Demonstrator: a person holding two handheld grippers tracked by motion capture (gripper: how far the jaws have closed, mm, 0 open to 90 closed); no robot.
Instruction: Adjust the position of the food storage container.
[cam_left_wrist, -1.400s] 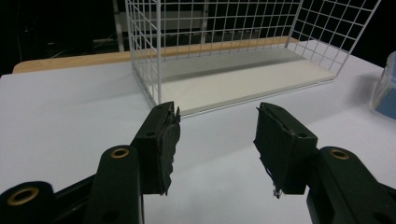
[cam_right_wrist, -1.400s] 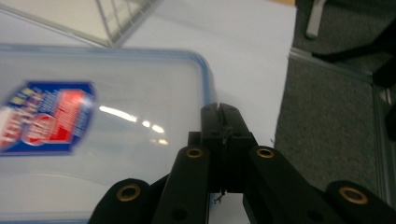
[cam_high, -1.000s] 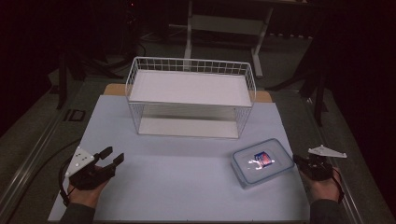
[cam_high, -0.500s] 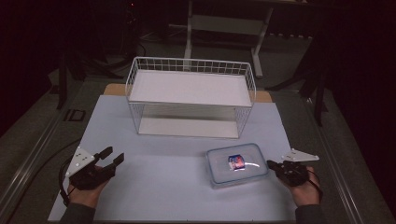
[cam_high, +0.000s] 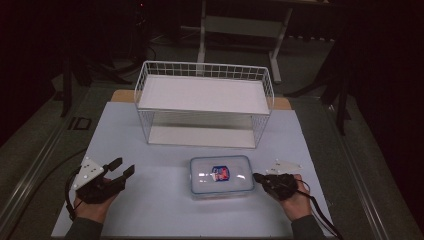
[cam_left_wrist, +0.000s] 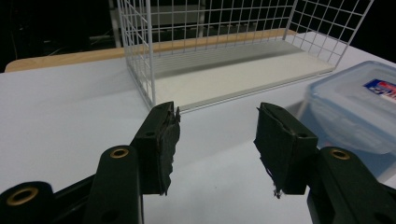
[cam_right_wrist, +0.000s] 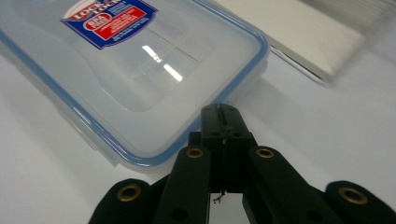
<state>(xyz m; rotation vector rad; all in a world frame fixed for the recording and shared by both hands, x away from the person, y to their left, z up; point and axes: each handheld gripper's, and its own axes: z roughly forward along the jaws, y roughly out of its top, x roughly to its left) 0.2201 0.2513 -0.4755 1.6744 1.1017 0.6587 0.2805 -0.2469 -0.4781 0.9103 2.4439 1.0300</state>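
A clear plastic container (cam_high: 222, 175) with a blue-rimmed lid and a red and blue label lies flat on the white table (cam_high: 165, 200), in front of the wire rack. My right gripper (cam_high: 257, 176) is shut, and its tips touch the container's right end. In the right gripper view the closed jaws (cam_right_wrist: 224, 114) meet the rim of the container (cam_right_wrist: 130, 70) at a corner. My left gripper (cam_high: 125, 166) rests at the front left, open with nothing between its jaws. The left gripper view (cam_left_wrist: 217, 128) has the container (cam_left_wrist: 355, 107) at its right, well apart from the jaws.
A white wire rack (cam_high: 205, 100) with a solid upper shelf and a lower shelf stands at the back middle of the table; the left gripper view faces its lower shelf (cam_left_wrist: 233, 77). Dark floor and a metal stand (cam_high: 240, 25) lie beyond.
The right gripper has travelled left across the table's front, and the container has slid left with it, from the right side to the middle. The left gripper has stayed put.
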